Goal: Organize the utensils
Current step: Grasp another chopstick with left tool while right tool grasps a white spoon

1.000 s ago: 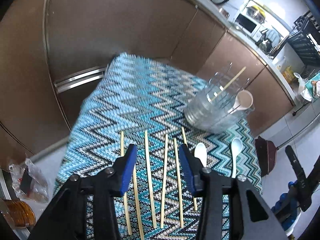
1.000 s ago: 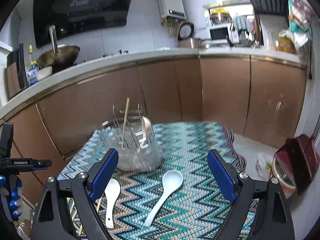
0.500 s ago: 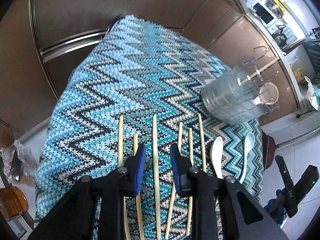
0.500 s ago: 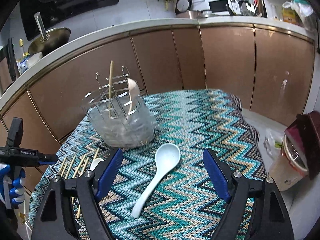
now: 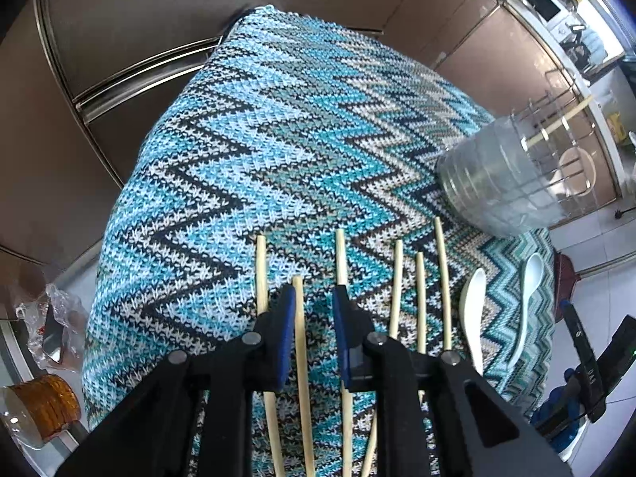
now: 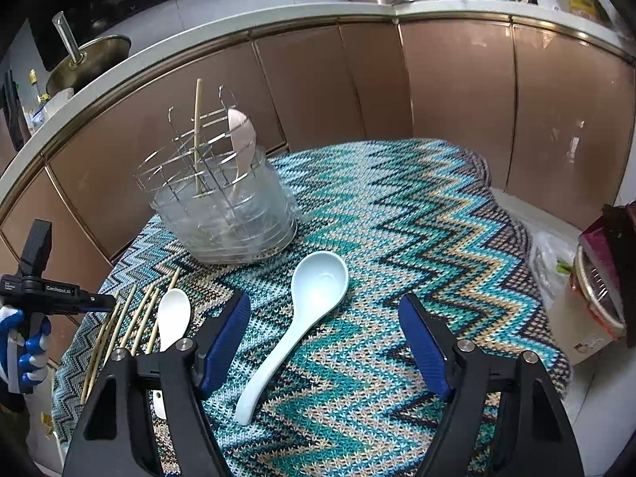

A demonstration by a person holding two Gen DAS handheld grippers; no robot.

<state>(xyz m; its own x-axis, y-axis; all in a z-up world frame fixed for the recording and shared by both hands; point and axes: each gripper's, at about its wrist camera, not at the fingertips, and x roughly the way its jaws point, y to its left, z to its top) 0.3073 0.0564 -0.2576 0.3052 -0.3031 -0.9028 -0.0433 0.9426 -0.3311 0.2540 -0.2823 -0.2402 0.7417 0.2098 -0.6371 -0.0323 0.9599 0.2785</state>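
Left gripper (image 5: 314,310) jaws, just closing, straddle a pale bamboo chopstick (image 5: 301,342) near the zigzag knitted cloth's (image 5: 278,127) front edge, not yet clamping; neighbours could snag. Right gripper (image 6: 324,342), closing but released, frames a pale-blue ceramic spoon (image 6: 302,318).

A: What's different on the left?

B: The left hand-held gripper (image 5: 314,306) has come down toward the zigzag-knit blue cloth (image 5: 278,139). Its jaws have just been closing and now straddle one pale wooden chopstick (image 5: 299,330), a small gap still showing on its right side.

A: And the right?

B: The right hand-held gripper (image 6: 324,326) has also dropped and tipped downward. Its jaws have just been narrowing, with the long-handled pale blue ceramic spoon (image 6: 302,318) now lying between them, untouched.
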